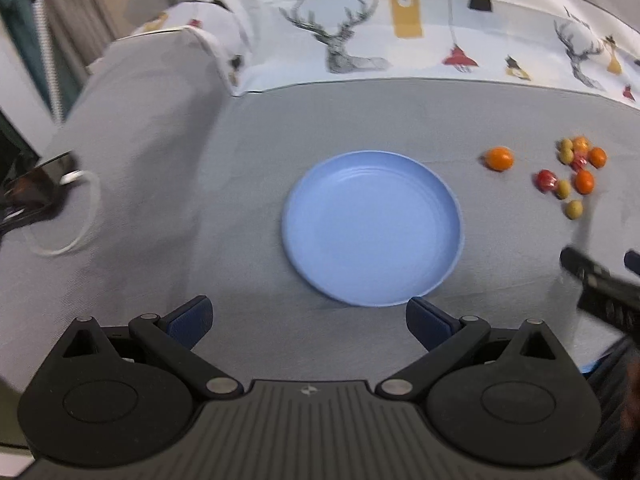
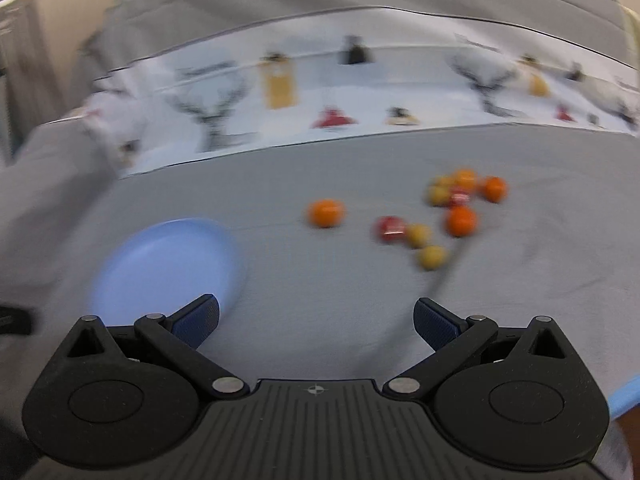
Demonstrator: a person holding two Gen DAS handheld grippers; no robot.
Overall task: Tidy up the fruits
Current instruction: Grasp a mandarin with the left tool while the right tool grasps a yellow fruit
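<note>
Looks like a home, likely a bedroom. Soft grey bedding [image 1: 360, 120] covers the surface, with a white cloth printed with stags and tags [image 1: 400, 40] behind it. Curtain folds [image 1: 80, 4] hang far left.

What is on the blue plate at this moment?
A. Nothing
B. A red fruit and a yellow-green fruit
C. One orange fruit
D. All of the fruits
A: the blue plate is bare, while every fruit, including the lone orange fruit and the mixed cluster of fruits, lies on the grey cloth to the plate's right.
</note>
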